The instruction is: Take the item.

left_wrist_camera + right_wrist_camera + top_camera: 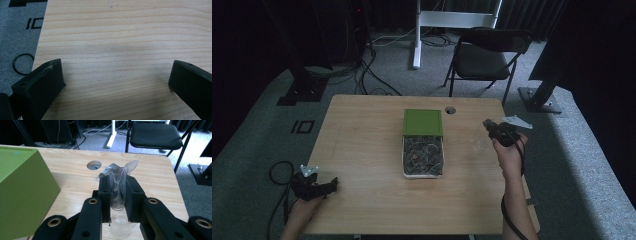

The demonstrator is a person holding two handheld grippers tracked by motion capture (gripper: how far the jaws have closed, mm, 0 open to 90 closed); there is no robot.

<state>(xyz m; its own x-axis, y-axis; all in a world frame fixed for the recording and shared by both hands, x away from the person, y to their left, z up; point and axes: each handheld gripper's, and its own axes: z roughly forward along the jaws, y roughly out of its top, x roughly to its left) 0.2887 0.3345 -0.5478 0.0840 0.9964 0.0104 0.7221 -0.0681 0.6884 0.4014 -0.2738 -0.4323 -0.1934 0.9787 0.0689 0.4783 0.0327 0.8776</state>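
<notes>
High view: a green box (423, 122) is seen at the middle of the wooden table (362, 150), with a white-rimmed tray (422, 174) of dark mixed contents touching its near side. Right of the green box, the right gripper (488, 124) is held above the table top by the right hand (508, 152), jaws pointing toward the box. Right gripper view: the jaws are closed on a crumpled piece of clear plastic film (117, 183), pinched upright between them; a small clear plastic cup (121, 222) is seen on the table below the jaws. A round cable hole (450, 110) lies in the table just beyond the green box's far right corner. Well to the near left of the green box, the left gripper (332, 184) rests at the table's edge in the left hand (304, 207); in the left gripper view its jaws are spread wide over bare wood. A black folding chair (486, 55) stands on the grey carpet beyond the table.
</notes>
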